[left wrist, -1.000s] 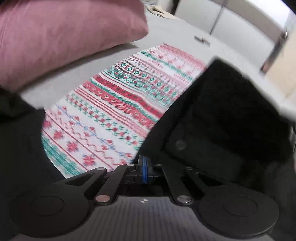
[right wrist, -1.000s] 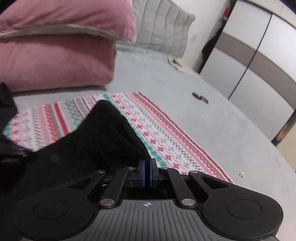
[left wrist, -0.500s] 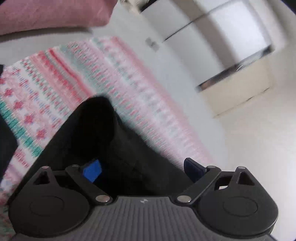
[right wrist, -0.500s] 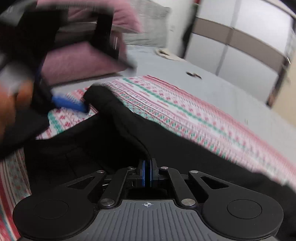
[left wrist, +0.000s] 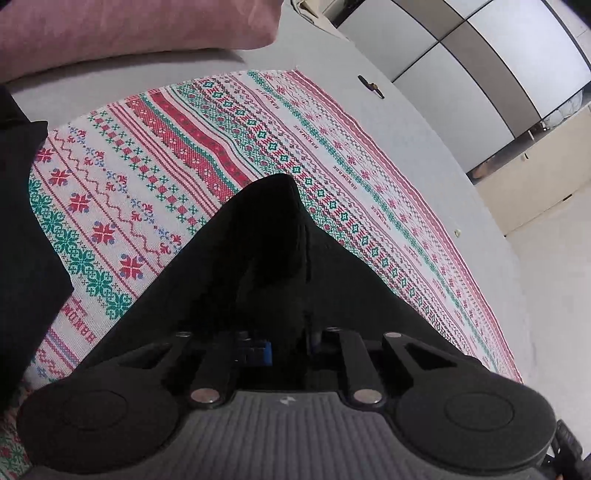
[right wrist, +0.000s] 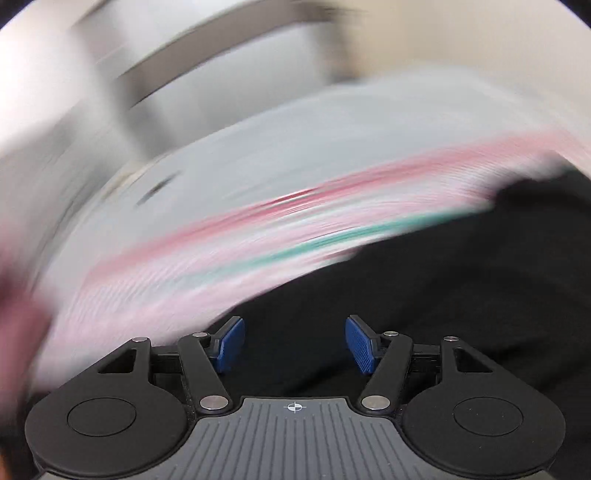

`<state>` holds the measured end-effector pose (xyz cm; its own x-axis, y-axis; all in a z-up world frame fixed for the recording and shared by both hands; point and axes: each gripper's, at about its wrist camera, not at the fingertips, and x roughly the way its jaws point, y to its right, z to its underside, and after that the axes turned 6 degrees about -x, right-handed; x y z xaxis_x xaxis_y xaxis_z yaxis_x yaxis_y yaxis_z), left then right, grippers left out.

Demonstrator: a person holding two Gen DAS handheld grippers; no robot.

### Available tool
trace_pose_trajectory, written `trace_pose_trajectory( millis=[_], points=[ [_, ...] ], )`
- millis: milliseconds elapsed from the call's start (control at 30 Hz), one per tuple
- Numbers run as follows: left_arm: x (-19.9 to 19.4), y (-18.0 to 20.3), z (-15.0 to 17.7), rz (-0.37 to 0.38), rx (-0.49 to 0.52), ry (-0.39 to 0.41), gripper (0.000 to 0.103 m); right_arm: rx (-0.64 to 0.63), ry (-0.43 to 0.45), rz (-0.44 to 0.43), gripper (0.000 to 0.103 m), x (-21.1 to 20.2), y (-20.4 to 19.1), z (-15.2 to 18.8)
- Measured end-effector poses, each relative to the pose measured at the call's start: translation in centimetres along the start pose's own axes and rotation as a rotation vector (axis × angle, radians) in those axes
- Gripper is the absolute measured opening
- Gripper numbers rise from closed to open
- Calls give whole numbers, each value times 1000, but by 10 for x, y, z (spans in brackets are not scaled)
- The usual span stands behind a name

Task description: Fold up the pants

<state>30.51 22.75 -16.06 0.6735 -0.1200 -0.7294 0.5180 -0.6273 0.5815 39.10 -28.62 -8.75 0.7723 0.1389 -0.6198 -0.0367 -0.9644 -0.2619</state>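
The black pants (left wrist: 266,258) lie on a red, green and white patterned cloth (left wrist: 177,155) on the bed. In the left wrist view my left gripper (left wrist: 284,347) has its jaws drawn in around a raised fold of the black fabric, which covers the fingertips; one blue pad (left wrist: 258,350) shows. The right wrist view is heavily blurred. My right gripper (right wrist: 295,343) is open with its blue pads (right wrist: 229,341) apart, empty, just above the black pants (right wrist: 424,295).
A pink pillow (left wrist: 129,29) lies at the far edge of the grey bed (left wrist: 424,140). More black fabric (left wrist: 26,229) lies at the left. White and grey wardrobe doors (left wrist: 461,44) stand beyond the bed. A small dark object (left wrist: 371,86) lies on the sheet.
My right gripper has opened, let go of the pants and is swinging fast. My left gripper, open half a second ago, has closed in on a fold of the pants.
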Motion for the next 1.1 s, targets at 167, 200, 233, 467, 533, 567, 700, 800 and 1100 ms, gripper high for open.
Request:
trace_pose_trajectory(
  millis=[167,200,233,467,533,567,700,800,1100],
  points=[
    [1,1,2,-17,15,7,33,211,51,213,63,19,125,-85],
    [5,1,1,-22,17,10,33,257,45,200,63,28,137,-96],
    [7,1,0,-26,18,13,33,310,34,179,63,39,150,-108],
    [9,-1,-5,-29,30,30,32,384,-41,338,55,112,182,-138],
    [8,-2,-8,-29,31,37,31,334,-75,385,14,121,175,-129],
    [6,-3,-8,-27,32,36,31,289,-93,420,6,122,172,-129],
    [-9,-10,-17,26,-8,52,30,216,17,358,5,72,169,-125],
    [-26,-18,-24,66,-37,65,29,184,138,259,4,-12,167,-113],
    [-74,-43,-6,20,-6,69,29,262,125,328,4,-186,193,50]
  ],
)
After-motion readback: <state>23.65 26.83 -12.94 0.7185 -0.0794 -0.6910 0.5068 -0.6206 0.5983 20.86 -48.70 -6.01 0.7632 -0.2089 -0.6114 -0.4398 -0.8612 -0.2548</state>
